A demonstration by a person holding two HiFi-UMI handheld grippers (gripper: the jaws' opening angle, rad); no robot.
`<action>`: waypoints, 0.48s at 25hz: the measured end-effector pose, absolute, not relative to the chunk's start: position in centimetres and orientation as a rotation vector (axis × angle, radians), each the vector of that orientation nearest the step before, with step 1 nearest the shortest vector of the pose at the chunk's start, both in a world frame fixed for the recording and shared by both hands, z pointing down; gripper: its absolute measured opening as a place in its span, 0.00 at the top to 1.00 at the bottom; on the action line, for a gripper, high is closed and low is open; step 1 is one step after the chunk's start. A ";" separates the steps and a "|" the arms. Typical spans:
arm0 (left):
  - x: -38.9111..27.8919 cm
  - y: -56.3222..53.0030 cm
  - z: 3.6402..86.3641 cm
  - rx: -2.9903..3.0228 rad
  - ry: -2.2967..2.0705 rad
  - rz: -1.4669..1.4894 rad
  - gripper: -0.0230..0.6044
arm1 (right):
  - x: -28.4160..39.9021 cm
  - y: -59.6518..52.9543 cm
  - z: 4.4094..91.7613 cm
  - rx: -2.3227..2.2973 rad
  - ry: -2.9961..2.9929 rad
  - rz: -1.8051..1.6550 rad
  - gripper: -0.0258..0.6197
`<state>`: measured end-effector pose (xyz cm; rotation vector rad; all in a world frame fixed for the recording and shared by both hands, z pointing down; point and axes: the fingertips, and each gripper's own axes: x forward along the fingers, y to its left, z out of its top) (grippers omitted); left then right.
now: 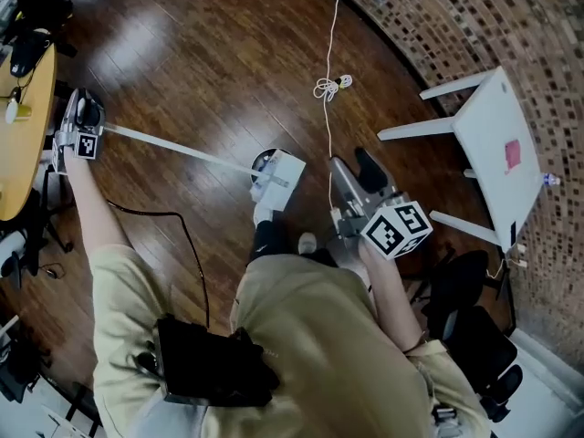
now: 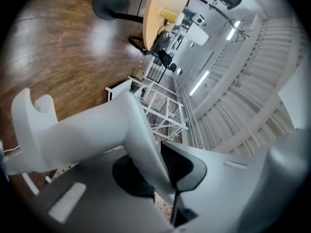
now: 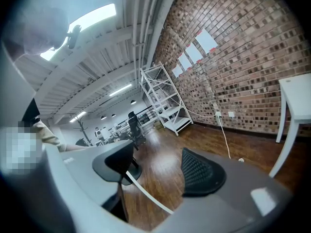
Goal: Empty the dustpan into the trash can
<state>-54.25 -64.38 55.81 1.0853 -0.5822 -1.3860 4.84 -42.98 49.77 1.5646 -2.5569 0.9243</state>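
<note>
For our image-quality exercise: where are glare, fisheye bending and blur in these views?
Head view: pale glare on the wood floor; left gripper view: fisheye bending, the near white handle soft; right gripper view: dark corners, bright ceiling light.

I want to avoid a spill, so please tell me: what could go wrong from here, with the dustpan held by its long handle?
1. The left claw grips the long handle only at its far end, with the dustpan at the other end; it may swing or twist loose.
2. The white cable lies on the floor beside the dustpan and could snag it.
3. The left claw is close to the yellow table and might bump it.
</note>
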 end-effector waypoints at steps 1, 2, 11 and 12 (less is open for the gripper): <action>-53.7 -64.3 55.0 1.103 -0.583 -1.368 0.91 | 4.4 -42.7 49.7 1.554 -2.563 0.928 0.50; -52.9 -64.0 54.1 1.122 -0.564 -1.348 0.91 | 4.0 -42.5 49.6 1.547 -2.569 0.931 0.50; -47.2 -62.6 52.0 1.173 -0.501 -1.304 0.96 | 4.1 -40.2 50.1 1.555 -2.568 0.957 0.50; -46.3 -62.3 51.1 1.190 -0.493 -1.292 0.96 | 4.2 -40.0 50.0 1.559 -2.570 0.955 0.50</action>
